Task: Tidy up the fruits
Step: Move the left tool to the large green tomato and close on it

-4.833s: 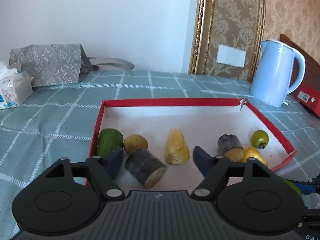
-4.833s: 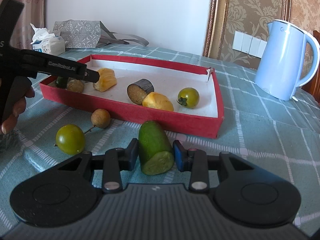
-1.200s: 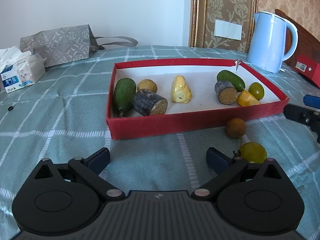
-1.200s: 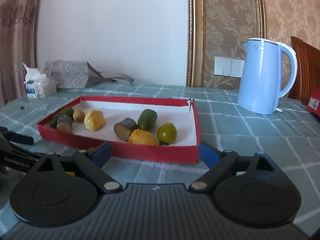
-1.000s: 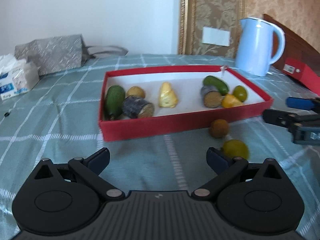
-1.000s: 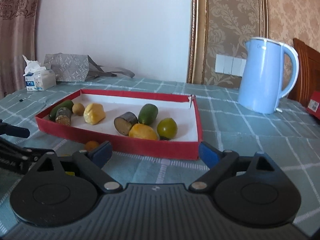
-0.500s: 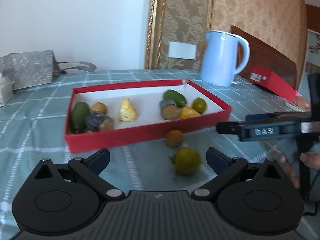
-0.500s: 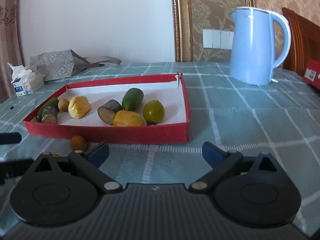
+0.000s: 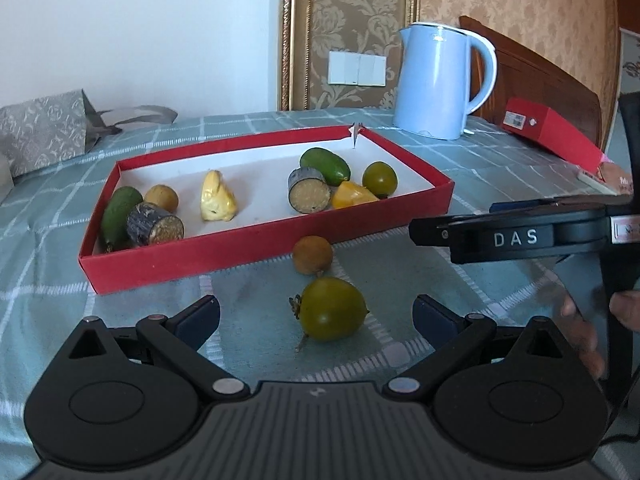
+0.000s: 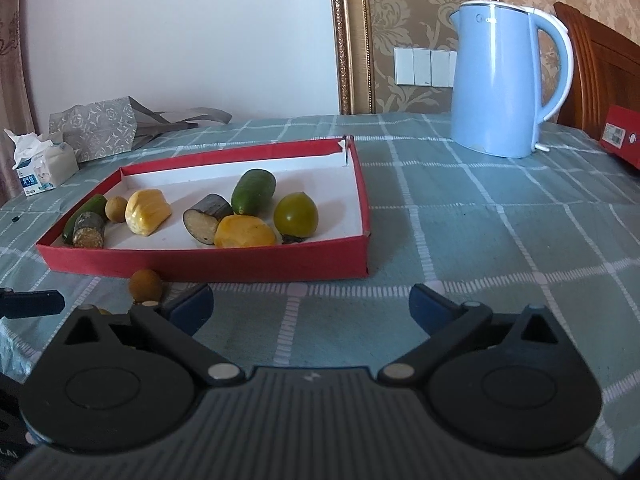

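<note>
A red tray [image 9: 256, 251] [image 10: 208, 265] with a white floor holds several fruits: green cucumber pieces, dark sugarcane stubs, yellow jackfruit pieces, a longan and a green round fruit. Outside its front wall lie a brown longan [image 9: 312, 255] [image 10: 145, 284] and a green round fruit [image 9: 332, 313]. My left gripper [image 9: 316, 318] is open with the green round fruit between its fingers, not touching. My right gripper [image 10: 310, 306] is open and empty over the cloth in front of the tray's right corner; it also shows in the left wrist view [image 9: 520, 236].
A blue kettle [image 9: 442, 80] [image 10: 504, 80] stands behind the tray on the right. A red box [image 9: 552, 130] lies at the far right. A grey paper bag [image 10: 100, 128] and a tissue pack [image 10: 42, 166] sit at the back left.
My left gripper swung right and moved in on the green round fruit, which now lies between its open fingers. My right gripper shifted right and stayed open and empty.
</note>
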A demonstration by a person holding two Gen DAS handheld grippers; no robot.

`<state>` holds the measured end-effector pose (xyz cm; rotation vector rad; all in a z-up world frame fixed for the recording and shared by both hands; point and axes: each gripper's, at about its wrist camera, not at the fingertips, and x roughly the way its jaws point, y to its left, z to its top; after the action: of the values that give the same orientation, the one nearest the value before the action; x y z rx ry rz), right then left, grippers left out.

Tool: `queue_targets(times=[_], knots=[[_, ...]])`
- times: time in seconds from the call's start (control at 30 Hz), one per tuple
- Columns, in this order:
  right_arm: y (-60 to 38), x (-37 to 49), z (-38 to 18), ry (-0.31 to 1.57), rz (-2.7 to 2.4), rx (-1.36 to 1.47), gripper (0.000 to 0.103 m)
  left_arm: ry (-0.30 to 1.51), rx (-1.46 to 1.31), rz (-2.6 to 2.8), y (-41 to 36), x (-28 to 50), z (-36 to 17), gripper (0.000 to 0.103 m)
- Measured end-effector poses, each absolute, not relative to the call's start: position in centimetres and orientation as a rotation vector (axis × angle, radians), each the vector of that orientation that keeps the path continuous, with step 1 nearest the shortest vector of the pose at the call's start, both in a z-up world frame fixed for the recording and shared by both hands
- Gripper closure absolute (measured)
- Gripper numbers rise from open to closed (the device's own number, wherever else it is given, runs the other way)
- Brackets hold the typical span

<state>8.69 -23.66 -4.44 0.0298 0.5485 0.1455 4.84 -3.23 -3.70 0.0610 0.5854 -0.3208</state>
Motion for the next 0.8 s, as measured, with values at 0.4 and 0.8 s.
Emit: queue_targets(times=[0.4,0.8], knots=[[-23.6,8.9,-4.6,0.569,0.133,0.030,0.000,0.625,0.052,-0.210,-3.6,5.2,-4.0,0.016],[-23.5,9.1,-4.8,0.595,0.134,0.027,0.000,0.615,0.092,-0.209,-4.8,4.8,-3.9,0.036]])
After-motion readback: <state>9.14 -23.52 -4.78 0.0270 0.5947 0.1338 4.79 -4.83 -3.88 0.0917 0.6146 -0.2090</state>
